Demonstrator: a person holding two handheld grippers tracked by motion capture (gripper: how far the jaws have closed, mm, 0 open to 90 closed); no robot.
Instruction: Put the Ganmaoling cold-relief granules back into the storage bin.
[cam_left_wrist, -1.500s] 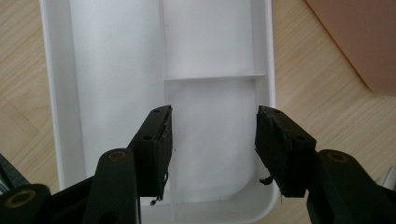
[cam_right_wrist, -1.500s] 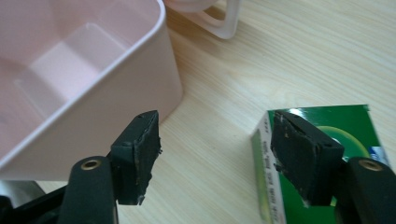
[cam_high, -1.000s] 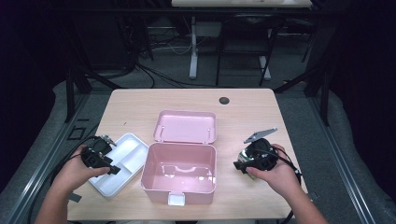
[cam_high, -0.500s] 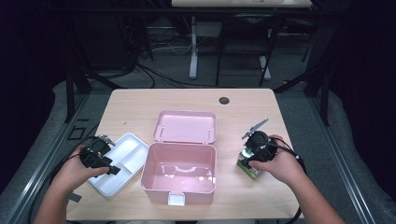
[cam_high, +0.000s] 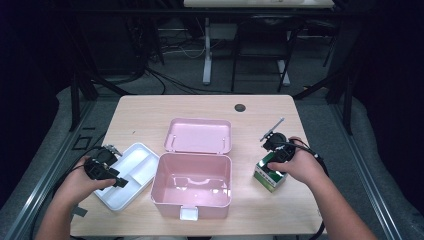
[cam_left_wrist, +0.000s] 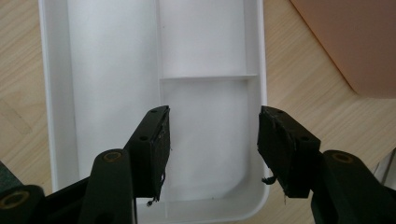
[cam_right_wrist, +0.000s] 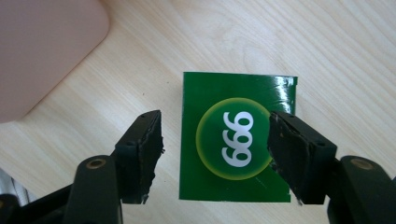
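Hovering over the green box (cam_right_wrist: 236, 136), our right gripper (cam_right_wrist: 215, 154) now stands with its jaws wide, one on each side of the box and clear of it; they have just been opening further, and nothing is gripped yet. We read this as lining up for a pick: the box lies flat on the tabletop (cam_high: 250, 107), just right of the open pink case (cam_high: 192, 185), its printed face up.

Against the earlier high views, the right hand (cam_high: 295, 167) has swung in from the tabletop's right side and turned, so the gripper sits right above the box, which it did not a second ago. The box itself has not shifted.

Our left gripper (cam_left_wrist: 212, 149) is unchanged: jaws wide and empty, poised above a compartment of the white tray (cam_high: 145, 150), which lies just left of the case. Case and lid (cam_high: 200, 135) look as before.

Next, by our judgement: lower and close on the box.
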